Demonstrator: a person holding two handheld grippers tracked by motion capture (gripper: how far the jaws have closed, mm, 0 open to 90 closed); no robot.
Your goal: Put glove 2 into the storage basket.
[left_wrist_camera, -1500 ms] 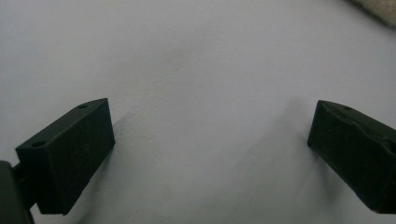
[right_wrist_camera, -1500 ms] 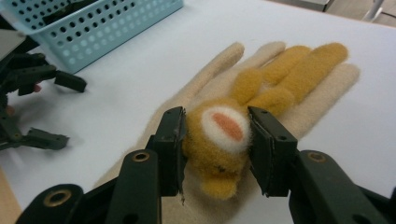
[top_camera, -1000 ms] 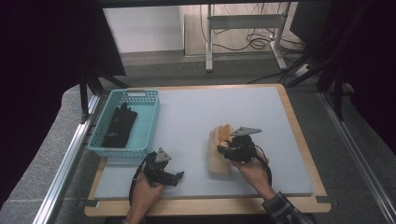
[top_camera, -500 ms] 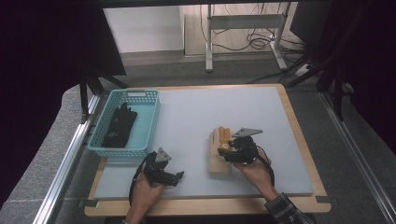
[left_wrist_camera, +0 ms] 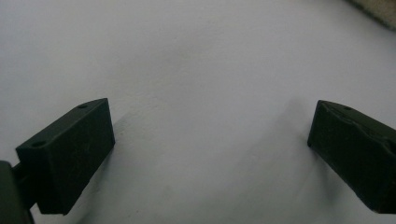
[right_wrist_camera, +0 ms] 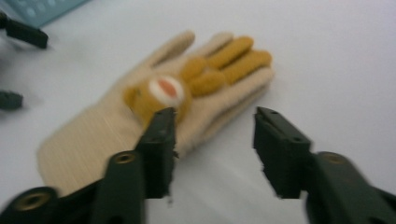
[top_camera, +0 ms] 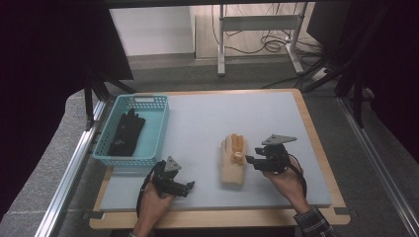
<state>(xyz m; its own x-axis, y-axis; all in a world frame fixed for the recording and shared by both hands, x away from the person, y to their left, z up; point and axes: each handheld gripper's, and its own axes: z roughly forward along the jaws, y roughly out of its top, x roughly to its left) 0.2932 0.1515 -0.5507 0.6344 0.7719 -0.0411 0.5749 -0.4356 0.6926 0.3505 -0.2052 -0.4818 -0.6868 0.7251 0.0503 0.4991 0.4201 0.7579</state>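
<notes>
We approach the beige glove for pickup; the grasp is not yet made.

We work on the grey table [top_camera: 197, 123], with the beige glove [top_camera: 232, 160] lying flat near its middle-front, orange patches up. The blue basket [top_camera: 158, 133] at the left holds a black glove [top_camera: 126, 134] and stands well apart, blocking nothing. Our right gripper [right_wrist_camera: 212, 128] sits just beside the glove's edge; its jaws have just been closing, half-parted, gripping nothing, one jaw at the fabric. Next we judge it must straddle the edge, then clench. Our left gripper [left_wrist_camera: 205, 140] rests released over bare table.
</notes>
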